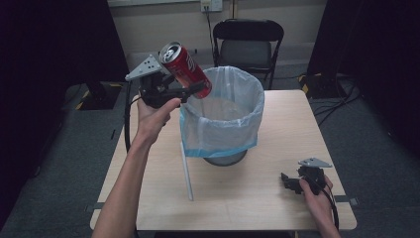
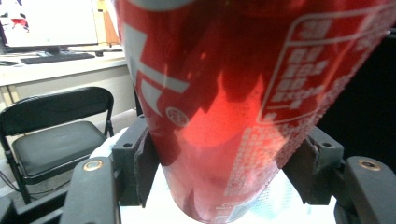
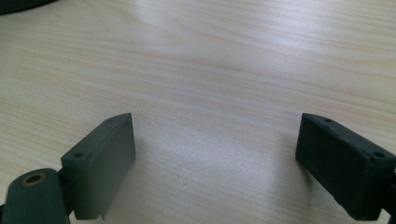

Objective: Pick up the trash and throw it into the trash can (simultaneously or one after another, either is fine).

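Tongs first: left tongs [image 1: 190,91] are clamped on the red can [image 1: 184,69], pads pressing its lower body from both sides, as the left gripper view confirms with the can [image 2: 233,107] wedged between the two black jaws; right tongs [image 1: 288,182] stand wide apart with nothing between them, bare wood showing between the jaws in the right gripper view. Tabletop [image 1: 237,198], light wood, carries the bin [image 1: 225,116], a round basket lined with a pale blue plastic bag, standing near the middle. Folding chair [image 1: 247,47], black, stands beyond the bin on the far side. Left hand [image 1: 153,116] holds its tongs raised, just left of the bin's rim. Right hand [image 1: 317,191] rests on the tabletop well to the right of the bin and nearer the person. Red can hangs tilted above the bin's left rim, open top pointing up and away from the bin, base leaning over the rim. White stick [image 1: 186,171] lies flat on the tabletop, just in front of the bin to its left.
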Tool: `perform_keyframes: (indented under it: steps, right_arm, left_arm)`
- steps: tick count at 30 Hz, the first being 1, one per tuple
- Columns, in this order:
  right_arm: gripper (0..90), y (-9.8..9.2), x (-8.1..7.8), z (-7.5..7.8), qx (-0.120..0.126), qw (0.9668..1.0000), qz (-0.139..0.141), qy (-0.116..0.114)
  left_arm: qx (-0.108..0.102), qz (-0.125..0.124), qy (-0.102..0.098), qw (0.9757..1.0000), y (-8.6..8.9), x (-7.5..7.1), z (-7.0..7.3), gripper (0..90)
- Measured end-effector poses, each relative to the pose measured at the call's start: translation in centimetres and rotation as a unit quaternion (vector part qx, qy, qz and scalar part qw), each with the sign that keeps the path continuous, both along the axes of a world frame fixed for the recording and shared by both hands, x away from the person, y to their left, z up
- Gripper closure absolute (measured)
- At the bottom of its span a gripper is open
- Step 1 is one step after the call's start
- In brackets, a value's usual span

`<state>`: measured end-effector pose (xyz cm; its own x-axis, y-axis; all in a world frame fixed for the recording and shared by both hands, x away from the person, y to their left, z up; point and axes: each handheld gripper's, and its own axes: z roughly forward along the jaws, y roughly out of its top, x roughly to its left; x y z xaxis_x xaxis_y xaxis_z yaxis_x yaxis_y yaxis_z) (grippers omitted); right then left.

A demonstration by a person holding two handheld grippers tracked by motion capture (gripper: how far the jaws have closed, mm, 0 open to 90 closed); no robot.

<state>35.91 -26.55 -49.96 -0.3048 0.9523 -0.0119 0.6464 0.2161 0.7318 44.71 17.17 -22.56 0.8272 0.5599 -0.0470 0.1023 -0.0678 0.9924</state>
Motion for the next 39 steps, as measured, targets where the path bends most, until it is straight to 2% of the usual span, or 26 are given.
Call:
perform_keyframes:
  steps: [6, 10, 13, 16, 22, 29, 39]
  right_arm:
    - [11.1, 0.0, 0.0, 0.0, 0.0, 1.0, 0.0, 0.0]
    - [11.1, 0.0, 0.0, 0.0, 0.0, 1.0, 0.0, 0.0]
    - [11.1, 0.0, 0.0, 0.0, 0.0, 1.0, 0.0, 0.0]
    - [11.1, 0.0, 0.0, 0.0, 0.0, 1.0, 0.0, 0.0]
    - [11.0, 0.0, 0.0, 0.0, 0.0, 1.0, 0.0, 0.0]
    - [11.1, 0.0, 0.0, 0.0, 0.0, 1.0, 0.0, 0.0]
    - [11.0, 0.0, 0.0, 0.0, 0.0, 1.0, 0.0, 0.0]
  left_arm:
    - [0.011, -0.012, 0.013, 0.9998, -1.3, 0.9, -0.7, 33.9]
    - [0.008, -0.013, 0.016, 0.9998, -2.0, 1.2, -1.0, 31.6]
    - [0.007, -0.015, 0.017, 0.9997, -2.0, 1.3, -1.1, 28.3]
    - [0.01, -0.015, 0.023, 0.9996, -2.0, 1.4, -1.1, 31.9]
    - [0.01, -0.018, 0.02, 0.9996, -1.9, 1.2, -1.1, 30.9]
    - [0.008, -0.007, 0.016, 0.9998, -0.7, 0.9, -0.8, 27.7]
    - [0.007, 0.02, 0.025, 0.9995, 2.6, 0.3, -1.1, 26.2]
